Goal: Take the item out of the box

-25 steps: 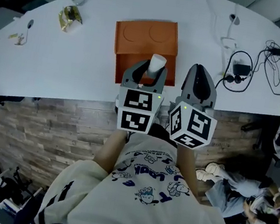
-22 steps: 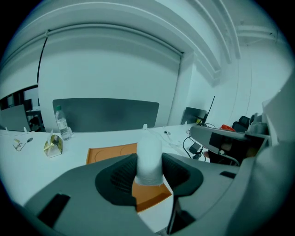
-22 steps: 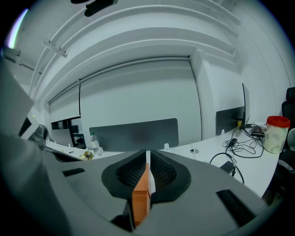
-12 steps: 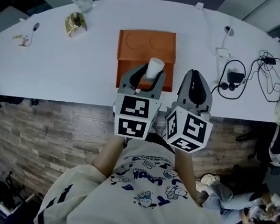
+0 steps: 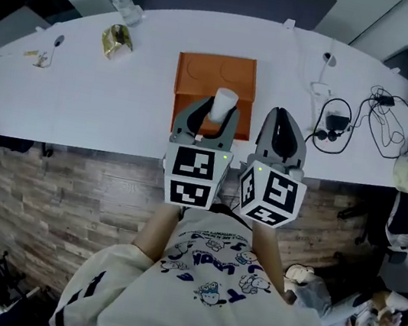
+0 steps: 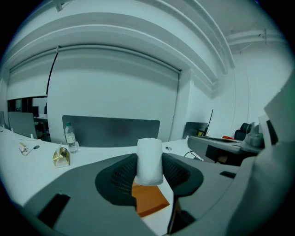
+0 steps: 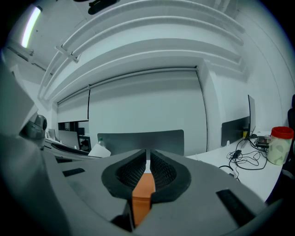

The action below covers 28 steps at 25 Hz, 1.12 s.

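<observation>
Left gripper (image 5: 209,114): clamped on white roll (image 5: 224,100), above orange box (image 5: 212,71).
Right gripper (image 5: 282,129): jaws together, empty, at box's 4 o'clock.
Risk: roll gripped near its base; it may tip and drop.

Cool, even indoor light — heavy fisheye warp, dark corners, near foreground soft.
</observation>
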Available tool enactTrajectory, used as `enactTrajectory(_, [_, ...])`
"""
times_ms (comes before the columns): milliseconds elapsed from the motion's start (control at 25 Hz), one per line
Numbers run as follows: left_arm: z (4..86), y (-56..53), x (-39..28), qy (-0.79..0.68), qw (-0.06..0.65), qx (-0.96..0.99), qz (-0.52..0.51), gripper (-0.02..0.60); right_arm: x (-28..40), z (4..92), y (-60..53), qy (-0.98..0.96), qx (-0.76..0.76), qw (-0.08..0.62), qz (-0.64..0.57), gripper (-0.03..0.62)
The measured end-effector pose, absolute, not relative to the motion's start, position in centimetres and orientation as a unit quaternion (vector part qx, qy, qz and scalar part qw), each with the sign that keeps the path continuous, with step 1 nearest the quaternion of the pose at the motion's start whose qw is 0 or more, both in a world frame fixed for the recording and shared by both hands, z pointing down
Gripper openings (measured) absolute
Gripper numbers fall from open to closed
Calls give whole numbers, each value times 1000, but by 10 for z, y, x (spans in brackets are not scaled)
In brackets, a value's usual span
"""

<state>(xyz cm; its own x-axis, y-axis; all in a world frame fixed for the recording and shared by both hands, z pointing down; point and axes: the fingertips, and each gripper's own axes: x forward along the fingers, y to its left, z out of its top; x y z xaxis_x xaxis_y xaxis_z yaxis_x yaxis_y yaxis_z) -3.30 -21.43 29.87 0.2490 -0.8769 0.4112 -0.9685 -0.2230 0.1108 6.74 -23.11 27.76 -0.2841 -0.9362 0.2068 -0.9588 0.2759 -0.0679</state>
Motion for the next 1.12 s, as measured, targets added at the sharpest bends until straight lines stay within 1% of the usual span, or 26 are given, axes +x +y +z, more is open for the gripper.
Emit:
enactTrajectory(360, [284, -203, -40, -612, 157, 767, 116, 181, 62, 266, -220, -804, 587, 56, 79, 48])
enactTrajectory(1120, [272, -187, -38, -625, 143, 761, 99, 181, 61, 261, -206, -808, 582, 48, 80, 48])
